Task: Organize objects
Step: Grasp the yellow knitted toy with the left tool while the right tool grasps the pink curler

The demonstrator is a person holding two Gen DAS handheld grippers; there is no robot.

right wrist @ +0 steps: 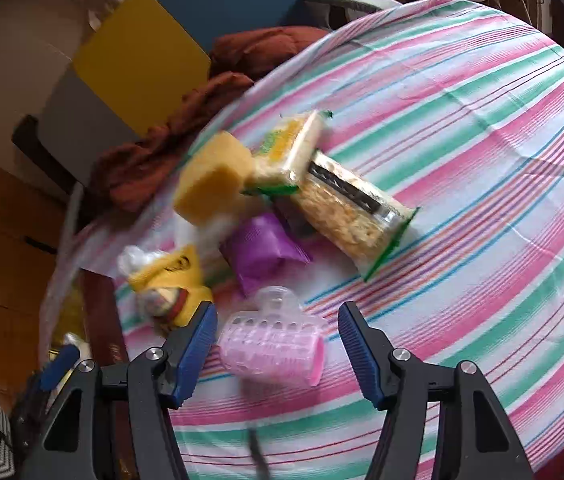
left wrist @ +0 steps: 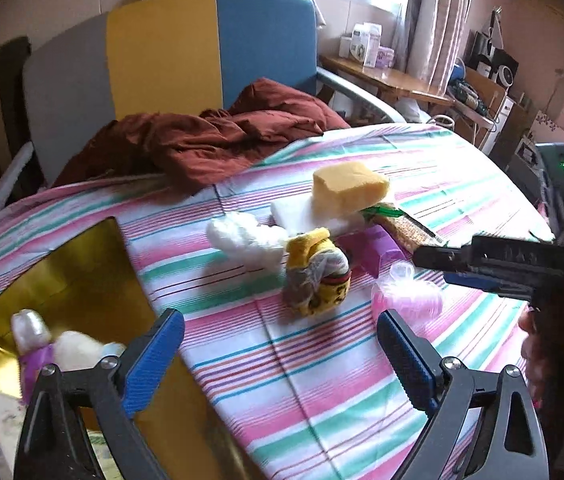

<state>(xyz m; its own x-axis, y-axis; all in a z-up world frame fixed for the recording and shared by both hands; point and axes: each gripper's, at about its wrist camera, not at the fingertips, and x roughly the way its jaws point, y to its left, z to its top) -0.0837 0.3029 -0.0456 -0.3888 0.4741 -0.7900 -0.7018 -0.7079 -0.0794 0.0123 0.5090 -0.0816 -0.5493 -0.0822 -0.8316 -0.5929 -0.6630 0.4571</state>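
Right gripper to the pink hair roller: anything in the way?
Nothing visible. The pink hair roller lies on the striped cloth between the right gripper's open jaws, pads not pressing. The yellow sock bundle sits beside the left finger.

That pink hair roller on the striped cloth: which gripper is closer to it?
Right. The right gripper has the pink roller between its open fingers, which are not yet pressing on it. The left gripper hangs open to the roller's left, over bare striped cloth.
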